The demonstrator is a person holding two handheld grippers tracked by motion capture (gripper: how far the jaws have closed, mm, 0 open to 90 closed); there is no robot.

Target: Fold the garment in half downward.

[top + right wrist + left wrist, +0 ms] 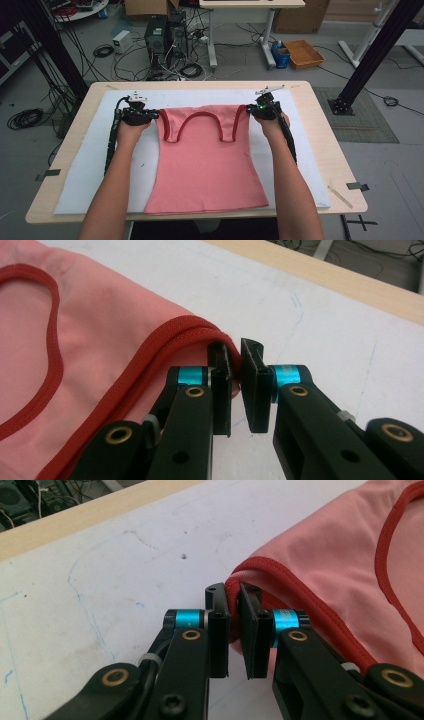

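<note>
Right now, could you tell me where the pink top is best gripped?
At the red-trimmed straps, one gripper per outer corner, coming in from the sides. The top lies flat, and both the left gripper and right gripper already pinch there.

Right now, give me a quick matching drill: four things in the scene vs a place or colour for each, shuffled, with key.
1. tank top
2. left gripper
3. right gripper
4. crate

A. orange, on the floor beyond the table
B. shut on the strap at the high view's right
C. pink with red trim, on the white mat
D. shut on the strap at the high view's left

Pairs: 1-C, 2-D, 3-B, 4-A
</note>
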